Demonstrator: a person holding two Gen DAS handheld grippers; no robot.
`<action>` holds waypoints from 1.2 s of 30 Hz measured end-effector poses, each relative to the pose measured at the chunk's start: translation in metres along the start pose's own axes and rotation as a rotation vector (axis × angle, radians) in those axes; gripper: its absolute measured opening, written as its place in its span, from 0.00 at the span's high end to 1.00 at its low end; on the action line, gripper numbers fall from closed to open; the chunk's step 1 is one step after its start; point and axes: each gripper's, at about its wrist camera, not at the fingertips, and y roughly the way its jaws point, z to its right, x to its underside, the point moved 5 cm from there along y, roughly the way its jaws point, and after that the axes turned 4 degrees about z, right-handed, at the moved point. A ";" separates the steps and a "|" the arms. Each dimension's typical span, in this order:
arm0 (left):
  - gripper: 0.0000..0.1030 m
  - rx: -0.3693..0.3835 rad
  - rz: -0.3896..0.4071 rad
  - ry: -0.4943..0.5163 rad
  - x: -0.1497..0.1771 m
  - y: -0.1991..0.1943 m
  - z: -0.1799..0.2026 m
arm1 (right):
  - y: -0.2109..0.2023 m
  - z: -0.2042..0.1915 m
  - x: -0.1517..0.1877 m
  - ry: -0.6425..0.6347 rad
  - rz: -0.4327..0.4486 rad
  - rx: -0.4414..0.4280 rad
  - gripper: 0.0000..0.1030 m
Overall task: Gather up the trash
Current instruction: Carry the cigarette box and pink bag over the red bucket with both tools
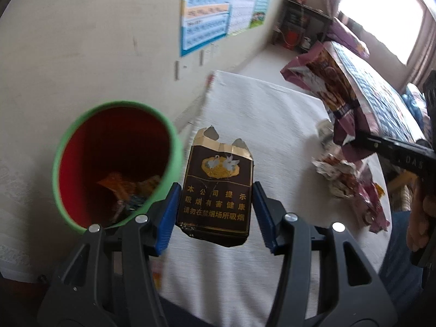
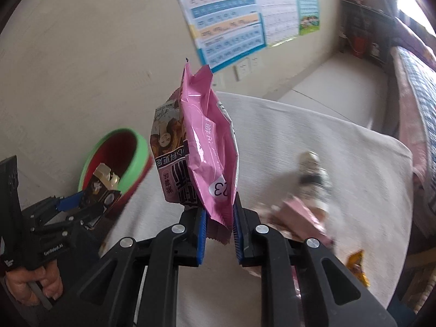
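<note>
Two loads near the bin [image 1: 117, 163]: left gripper [image 1: 215, 207] clamps a cigarette pack [image 1: 218, 190], right gripper [image 2: 219, 229] pinches a pink wrapper [image 2: 207, 147]; next, release over its mouth

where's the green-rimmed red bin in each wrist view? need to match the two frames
Left wrist: green-rimmed red plastic bin fills the lower left, wrappers inside, just left of the dark brown cigarette pack in the left gripper.
Right wrist: same bin at mid-left, smaller, behind the left gripper.
Shared landmark: blue-bordered wall chart above the white-clothed table.
</note>
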 end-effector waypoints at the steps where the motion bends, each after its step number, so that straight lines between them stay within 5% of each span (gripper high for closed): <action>1: 0.51 -0.012 0.007 -0.010 -0.002 -0.002 -0.010 | 0.004 -0.009 -0.002 -0.010 -0.002 -0.009 0.84; 15: 0.51 -0.105 0.040 -0.137 -0.004 -0.022 -0.102 | 0.055 -0.116 -0.027 -0.125 -0.033 -0.124 0.84; 36: 0.51 -0.124 0.072 -0.268 -0.004 -0.028 -0.172 | 0.129 -0.200 -0.029 -0.218 -0.116 -0.173 0.84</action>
